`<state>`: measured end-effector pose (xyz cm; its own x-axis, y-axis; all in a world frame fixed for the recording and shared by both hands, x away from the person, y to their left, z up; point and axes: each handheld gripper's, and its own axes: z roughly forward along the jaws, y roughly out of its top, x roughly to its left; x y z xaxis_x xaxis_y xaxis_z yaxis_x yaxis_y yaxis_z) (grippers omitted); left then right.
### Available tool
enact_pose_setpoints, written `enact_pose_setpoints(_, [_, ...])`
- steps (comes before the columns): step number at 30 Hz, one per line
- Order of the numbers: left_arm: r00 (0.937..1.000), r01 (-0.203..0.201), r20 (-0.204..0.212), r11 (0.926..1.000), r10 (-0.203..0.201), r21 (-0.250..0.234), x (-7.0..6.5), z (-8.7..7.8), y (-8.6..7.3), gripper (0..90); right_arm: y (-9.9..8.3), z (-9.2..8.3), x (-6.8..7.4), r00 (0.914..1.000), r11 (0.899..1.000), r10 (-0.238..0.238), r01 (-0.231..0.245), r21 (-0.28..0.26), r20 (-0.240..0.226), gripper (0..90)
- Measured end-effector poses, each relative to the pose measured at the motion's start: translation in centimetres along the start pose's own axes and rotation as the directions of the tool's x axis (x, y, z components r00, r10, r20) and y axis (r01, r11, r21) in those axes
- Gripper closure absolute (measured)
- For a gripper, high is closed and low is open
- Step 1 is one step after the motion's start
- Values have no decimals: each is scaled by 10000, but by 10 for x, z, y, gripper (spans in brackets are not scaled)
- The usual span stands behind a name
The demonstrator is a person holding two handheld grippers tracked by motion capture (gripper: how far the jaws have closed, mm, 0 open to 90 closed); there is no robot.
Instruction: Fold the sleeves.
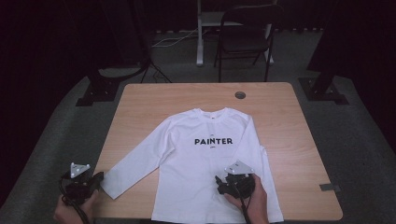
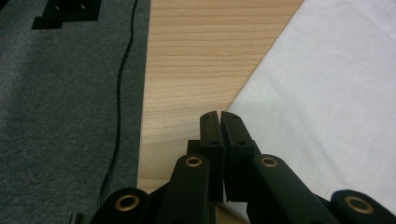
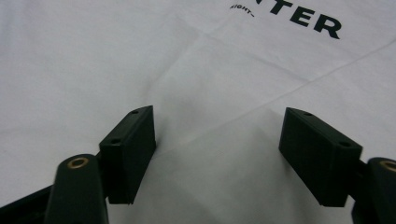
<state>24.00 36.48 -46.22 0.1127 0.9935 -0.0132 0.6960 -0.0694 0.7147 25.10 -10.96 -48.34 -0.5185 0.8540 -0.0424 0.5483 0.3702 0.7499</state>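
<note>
The white shirt lay spread flat mid-bench, unfolded. The left tool was closed at its sleeve cuff, at 8 o'clock; whether cloth was pinched could not be told. The right tool was held open over the body, at 5 o'clock.

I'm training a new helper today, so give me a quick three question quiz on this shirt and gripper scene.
1. True or false: the left gripper is shut at the sleeve cuff.
2. What word is printed on the white shirt?
3. The right gripper is: A) shut on the collar, B) open over the shirt front, C) resting on the bare table.

Key: 1 true; 2 PAINTER; 3 B.
</note>
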Motion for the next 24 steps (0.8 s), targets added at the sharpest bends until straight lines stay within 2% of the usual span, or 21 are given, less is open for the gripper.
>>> enact_pose_setpoints(2, [10000,9,84,9999,-10,130,0,2,0,877,0,0,0,10000,10000,-78,78,-27,-8,259])
enact_pose_setpoints(5, [9999,40,-113,10000,-40,71,1,5,0,694,-1,-3,1,9999,9994,-85,80,-343,-141,271])
enact_pose_setpoints(7, [9997,211,-77,9998,-211,-40,3,5,0,629,-2,-4,1,9994,9991,57,-71,-428,-340,272])
enact_pose_setpoints(8, [9996,213,-167,9998,-212,15,5,6,0,567,-2,-4,1,9994,9991,60,-74,-413,-349,272])
enact_pose_setpoints(11, [9991,370,-202,9993,-368,92,8,9,-2,474,-2,-5,1,9995,9988,59,-74,-490,-308,277])
enact_pose_setpoints(14, [9990,436,-70,9990,-435,69,9,9,-2,441,-2,-5,1,9997,9990,29,-40,-445,-234,278])
enact_pose_setpoints(18, [9994,189,-290,9997,-185,129,6,9,-2,430,-2,-5,1,9998,9992,12,-20,-403,-202,279])
enact_pose_setpoints(24, [9997,-52,-232,9997,58,251,-1,7,-2,564,-3,-5,1,9999,9994,-27,22,-341,-150,279])
